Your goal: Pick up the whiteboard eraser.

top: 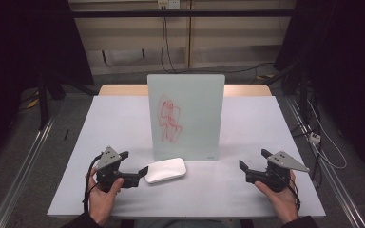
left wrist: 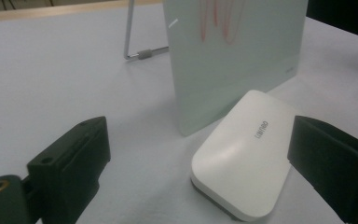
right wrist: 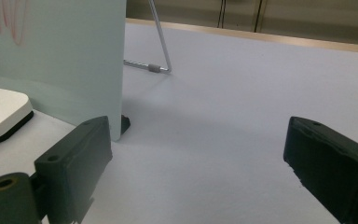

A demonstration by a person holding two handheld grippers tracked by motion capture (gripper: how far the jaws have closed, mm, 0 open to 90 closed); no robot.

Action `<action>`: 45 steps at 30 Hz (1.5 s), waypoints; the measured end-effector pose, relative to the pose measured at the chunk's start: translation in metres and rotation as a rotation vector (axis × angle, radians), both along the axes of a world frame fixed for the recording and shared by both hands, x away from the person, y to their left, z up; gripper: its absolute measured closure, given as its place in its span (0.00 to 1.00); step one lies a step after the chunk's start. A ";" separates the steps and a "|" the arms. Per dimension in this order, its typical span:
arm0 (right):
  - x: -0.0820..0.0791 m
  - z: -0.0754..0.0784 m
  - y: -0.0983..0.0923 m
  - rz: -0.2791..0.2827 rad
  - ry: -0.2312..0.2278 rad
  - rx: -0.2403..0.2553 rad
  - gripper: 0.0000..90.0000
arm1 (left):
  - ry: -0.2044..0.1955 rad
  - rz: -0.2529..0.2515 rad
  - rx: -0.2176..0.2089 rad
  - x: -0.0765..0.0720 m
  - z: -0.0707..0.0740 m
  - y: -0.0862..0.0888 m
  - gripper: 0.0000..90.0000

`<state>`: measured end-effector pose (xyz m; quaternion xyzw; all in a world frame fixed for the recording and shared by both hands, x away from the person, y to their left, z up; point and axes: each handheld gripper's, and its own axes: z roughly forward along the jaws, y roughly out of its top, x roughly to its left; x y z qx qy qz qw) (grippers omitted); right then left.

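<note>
A grey table (top: 123,118) carries an upright glass board (top: 186,116) scribbled in red, propped on a wire stand (left wrist: 135,35). A white eraser (top: 165,170) lies flat just before the board's base. The left gripper (top: 135,173), jaws wide, sits just beside the eraser; the right gripper (top: 247,166), also wide, rests well apart.

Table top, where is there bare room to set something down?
The table is bare left of the glass board and right of it, toward the right tongs. It is crowded in front of the board, where the white eraser lies by the left tongs.
</note>
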<state>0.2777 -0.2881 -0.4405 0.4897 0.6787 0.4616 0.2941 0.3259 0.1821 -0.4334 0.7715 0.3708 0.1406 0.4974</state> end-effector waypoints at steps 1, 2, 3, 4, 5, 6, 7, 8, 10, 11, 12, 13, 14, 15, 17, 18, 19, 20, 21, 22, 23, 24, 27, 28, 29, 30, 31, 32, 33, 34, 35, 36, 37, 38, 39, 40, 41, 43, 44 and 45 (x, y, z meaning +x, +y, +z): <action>0.000 0.000 0.000 0.003 0.007 0.004 0.08 | 0.009 -0.007 0.002 0.001 0.000 0.001 0.08; 0.000 0.000 0.000 0.003 0.007 0.004 0.08 | 0.008 -0.005 0.001 0.001 0.000 0.001 0.08; 0.001 -0.001 -0.001 0.002 0.018 -0.005 0.08 | 0.008 -0.004 0.001 0.002 -0.001 0.001 0.09; 0.002 -0.001 -0.001 0.006 0.025 0.003 0.07 | 0.014 -0.013 0.003 0.002 -0.001 0.002 0.09; 0.002 -0.001 -0.002 0.005 0.023 0.001 0.07 | 0.022 -0.014 0.004 0.003 -0.002 0.002 0.09; 0.002 -0.001 -0.002 0.006 0.023 0.001 0.07 | 0.028 -0.019 -0.002 0.004 -0.003 0.002 0.09; 0.002 -0.001 -0.002 0.008 0.023 0.003 0.07 | 0.037 -0.028 -0.002 0.005 -0.003 0.003 0.09; 0.002 -0.001 -0.002 0.008 0.023 0.003 0.07 | 0.040 -0.038 -0.006 0.005 -0.003 0.003 0.09; 0.002 0.000 -0.001 0.007 0.022 0.006 0.07 | 0.041 -0.046 0.003 0.006 -0.003 0.004 0.09; 0.002 0.000 -0.001 0.009 0.023 0.006 0.07 | 0.038 -0.043 0.007 0.005 -0.002 0.004 0.09; 0.002 0.000 -0.001 0.009 0.022 0.010 0.07 | 0.035 -0.048 0.012 0.005 -0.001 0.004 0.09; 0.002 0.000 -0.001 0.009 0.022 0.010 0.07 | 0.039 -0.051 0.014 0.005 0.000 0.004 0.09; 0.002 0.000 0.000 0.008 0.017 0.006 0.07 | 0.047 -0.057 0.003 0.006 0.001 0.004 0.09; 0.002 0.000 0.000 0.010 0.022 0.004 0.07 | 0.055 -0.063 -0.009 0.006 0.001 0.004 0.09; 0.002 0.000 0.001 0.009 0.023 0.002 0.07 | 0.053 -0.055 0.018 0.006 0.002 0.002 0.08; 0.002 0.000 0.001 0.012 0.029 0.007 0.07 | 0.046 -0.053 0.030 0.006 0.003 0.001 0.08; 0.002 0.000 0.001 0.012 0.029 0.007 0.07 | 0.044 -0.058 0.025 0.006 0.004 0.000 0.08; 0.003 0.000 0.000 0.015 0.035 0.009 0.07 | 0.051 -0.070 0.024 0.007 0.005 -0.001 0.08; 0.003 0.000 0.000 0.017 0.034 0.011 0.07 | 0.054 -0.083 0.030 0.007 0.005 -0.002 0.08; 0.003 0.000 0.000 0.017 0.035 0.014 0.07 | 0.063 -0.103 0.045 0.007 0.006 -0.003 0.08; 0.003 0.000 0.000 0.016 0.034 0.012 0.07 | 0.076 -0.127 0.060 0.008 0.007 -0.004 0.08; 0.003 0.000 0.000 0.018 0.034 0.012 0.07 | 0.081 -0.147 0.065 0.007 0.007 -0.005 0.08; 0.003 0.000 0.000 0.024 0.038 0.015 0.07 | 0.089 -0.213 0.069 0.007 0.007 -0.008 0.08; 0.003 0.000 0.000 0.025 0.040 0.013 0.07 | 0.087 -0.222 0.086 0.006 0.008 -0.009 0.08; 0.003 0.000 0.000 0.028 0.038 0.014 0.07 | 0.080 -0.230 0.082 0.006 0.008 -0.010 0.08; 0.003 0.000 0.000 0.028 0.038 0.014 0.07 | 0.086 -0.242 0.081 0.006 0.008 -0.011 0.08; 0.003 0.000 0.000 0.028 0.039 0.015 0.07 | 0.091 -0.248 0.083 0.007 0.008 -0.012 0.08; 0.003 0.000 0.000 0.027 0.037 0.018 0.07 | 0.094 -0.248 0.093 0.009 0.009 -0.013 0.08; 0.003 0.000 0.000 0.028 0.037 0.019 0.07 | 0.104 -0.255 0.103 0.010 0.009 -0.014 0.08; 0.003 0.000 0.001 0.030 0.040 0.017 0.07 | 0.111 -0.270 0.117 0.011 0.008 -0.016 0.08; 0.003 0.000 0.001 0.032 0.041 0.018 0.07 | 0.118 -0.288 0.136 0.012 0.008 -0.019 0.09; 0.003 0.000 0.001 0.032 0.041 0.018 0.07 | 0.141 -0.307 0.139 0.015 0.008 -0.022 0.09; 0.004 0.000 0.001 0.033 0.040 0.019 0.07 | 0.150 -0.319 0.138 0.016 0.008 -0.024 0.10; 0.004 0.000 0.001 0.030 0.045 0.015 0.07 | 0.141 -0.328 0.158 0.016 0.008 -0.026 0.10; 0.004 0.000 0.001 0.030 0.045 0.015 0.07 | 0.130 -0.331 0.189 0.016 0.009 -0.029 0.10; 0.004 0.000 0.001 0.032 0.047 0.023 0.07 | 0.123 -0.338 0.200 0.016 0.010 -0.030 0.10; 0.004 0.000 0.001 0.032 0.046 0.024 0.07 | 0.116 -0.341 0.206 0.016 0.011 -0.032 0.10; 0.004 0.000 0.001 0.033 0.045 0.021 0.07 | 0.112 -0.352 0.205 0.018 0.013 -0.035 0.09; 0.004 0.000 0.001 0.035 0.044 0.023 0.07 | 0.103 -0.357 0.221 0.018 0.014 -0.037 0.09; 0.004 0.000 0.001 0.035 0.045 0.022 0.07 | 0.099 -0.355 0.227 0.019 0.015 -0.039 0.09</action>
